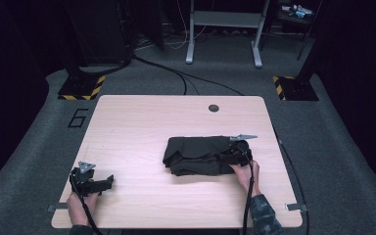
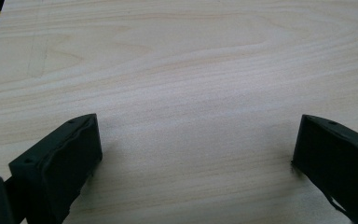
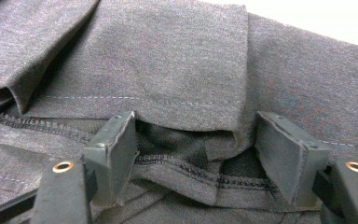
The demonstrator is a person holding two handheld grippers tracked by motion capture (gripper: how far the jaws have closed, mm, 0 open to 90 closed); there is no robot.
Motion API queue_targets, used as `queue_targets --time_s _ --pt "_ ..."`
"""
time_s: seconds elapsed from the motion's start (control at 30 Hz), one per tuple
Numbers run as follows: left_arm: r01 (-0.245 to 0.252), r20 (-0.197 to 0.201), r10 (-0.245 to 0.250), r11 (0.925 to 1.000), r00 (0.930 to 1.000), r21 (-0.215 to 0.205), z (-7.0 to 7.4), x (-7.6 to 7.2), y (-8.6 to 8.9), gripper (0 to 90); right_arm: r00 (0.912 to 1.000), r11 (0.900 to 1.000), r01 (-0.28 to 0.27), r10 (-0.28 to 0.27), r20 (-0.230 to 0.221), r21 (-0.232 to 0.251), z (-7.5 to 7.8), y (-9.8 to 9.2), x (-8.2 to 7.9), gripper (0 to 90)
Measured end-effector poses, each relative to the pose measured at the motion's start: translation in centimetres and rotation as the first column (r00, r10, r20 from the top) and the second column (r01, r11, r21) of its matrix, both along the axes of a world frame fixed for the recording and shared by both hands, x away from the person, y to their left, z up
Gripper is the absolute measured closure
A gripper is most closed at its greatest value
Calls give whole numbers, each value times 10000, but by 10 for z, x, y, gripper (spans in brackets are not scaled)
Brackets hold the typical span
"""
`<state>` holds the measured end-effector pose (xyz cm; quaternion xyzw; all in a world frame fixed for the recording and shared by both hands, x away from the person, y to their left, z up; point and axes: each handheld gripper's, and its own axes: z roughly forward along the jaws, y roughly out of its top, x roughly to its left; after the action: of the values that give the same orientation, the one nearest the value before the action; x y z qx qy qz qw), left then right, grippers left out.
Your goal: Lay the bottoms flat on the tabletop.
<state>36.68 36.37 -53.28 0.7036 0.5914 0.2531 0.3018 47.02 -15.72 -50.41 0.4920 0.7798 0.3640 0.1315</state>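
The dark folded garment is lying on the wooden table, right of centre, bunched into a thick, roughly rectangular stack w/ its layers not quite lined up. In the right gripper view the cloth is showing a folded flap w/ a stitched hem sitting between the jaws, and darker inner layers w/ seams underneath.

The right gripper is sitting at the garment's right end; the jaws are standing apart, one on each side of the flap, so it's open and not pinching anything yet, tho the tips are looking pressed into the fabric. The right hand is holding it from the near side.

The left gripper is resting well apart from the garment, near the table's front-left corner, jaws spread wide over bare wood w/ nothing between them. The left hand is holding it low.

Looks to me like a fold or a tidy-up is going on, prob near the end. What could go wrong: if the jaws are closing on just the top flap, only that layer is going to lift and the stack underneath is going to slide open. Grabbing too many layers could drag the whole bundle across the table instead, esp. w/ the left gripper too far off to pin it
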Motion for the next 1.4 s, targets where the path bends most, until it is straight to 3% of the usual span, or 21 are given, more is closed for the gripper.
queue_targets --time_s 0.37,0.8,1.13,1.27,1.3,1.4 --pt "6 -2 -6 10000 10000 6 0 0 0 7 9997 9998 -210 209 137 53 -1 26 -14 294" --pt "8 -5 -8 10000 10000 11 0 0 0 7 9986 9990 -435 431 304 127 -5 27 -25 357" --pt "3 -8 -3 10000 10000 11 0 0 0 6 9964 9965 -777 765 357 319 -7 29 -44 368" --pt "4 -10 -4 10000 10000 12 0 0 0 7 9946 9950 -968 957 392 264 -4 26 -45 294" --pt "2 -6 -2 10000 10000 9 0 0 0 7 9955 9951 -833 806 504 533 5 16 -47 186" --pt "2 -8 -2 10000 10000 5 0 0 0 6 9951 9943 -596 521 846 880 15 -1 -54 146"
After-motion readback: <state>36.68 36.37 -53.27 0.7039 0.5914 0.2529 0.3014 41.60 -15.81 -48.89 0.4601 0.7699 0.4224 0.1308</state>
